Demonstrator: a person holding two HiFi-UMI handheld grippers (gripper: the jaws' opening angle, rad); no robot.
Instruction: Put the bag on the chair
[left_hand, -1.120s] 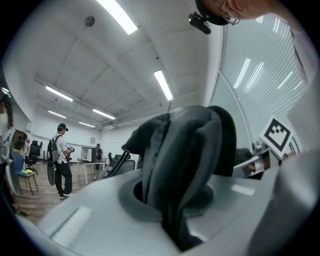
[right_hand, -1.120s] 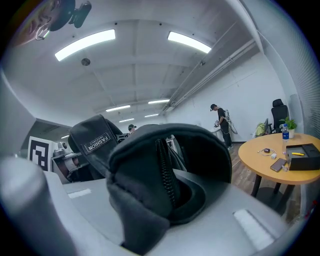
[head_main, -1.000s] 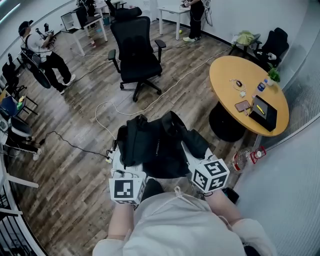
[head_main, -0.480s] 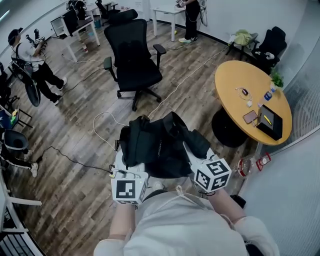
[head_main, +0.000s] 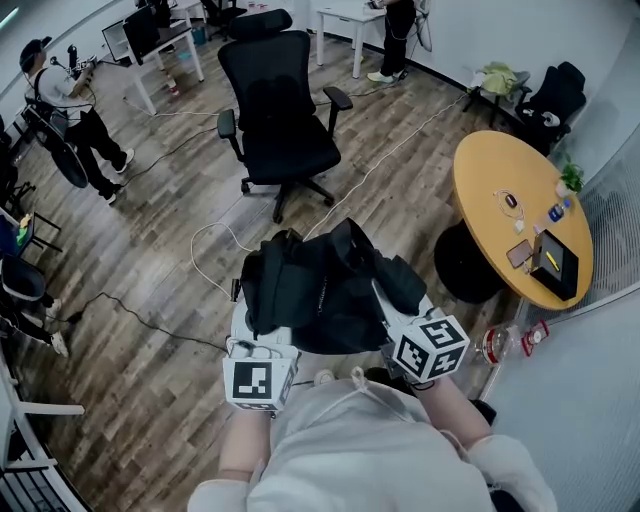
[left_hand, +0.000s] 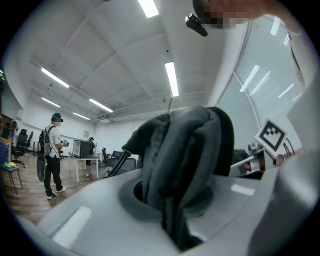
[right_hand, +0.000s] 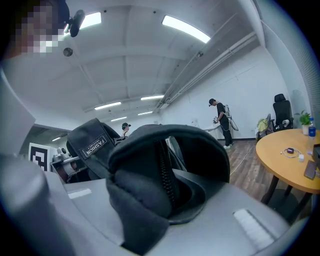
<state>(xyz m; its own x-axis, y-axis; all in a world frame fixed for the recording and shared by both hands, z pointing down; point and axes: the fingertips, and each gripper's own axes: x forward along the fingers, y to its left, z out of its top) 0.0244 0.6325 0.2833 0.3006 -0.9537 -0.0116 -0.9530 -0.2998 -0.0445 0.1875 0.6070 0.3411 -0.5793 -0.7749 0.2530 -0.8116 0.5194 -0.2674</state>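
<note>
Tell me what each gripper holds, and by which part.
Both hold the bag: left gripper shut on a fabric fold at its left side, right gripper on fabric beside a zipper.

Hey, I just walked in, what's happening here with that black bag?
A person holds a black bag out in front of them with both tools: the left tongs and the right tongs are each shut on its fabric. A black office chair stands ahead on the wood floor with nothing on its seat, so the bag is not yet on it. A round yellow table sits off to the right.
</note>
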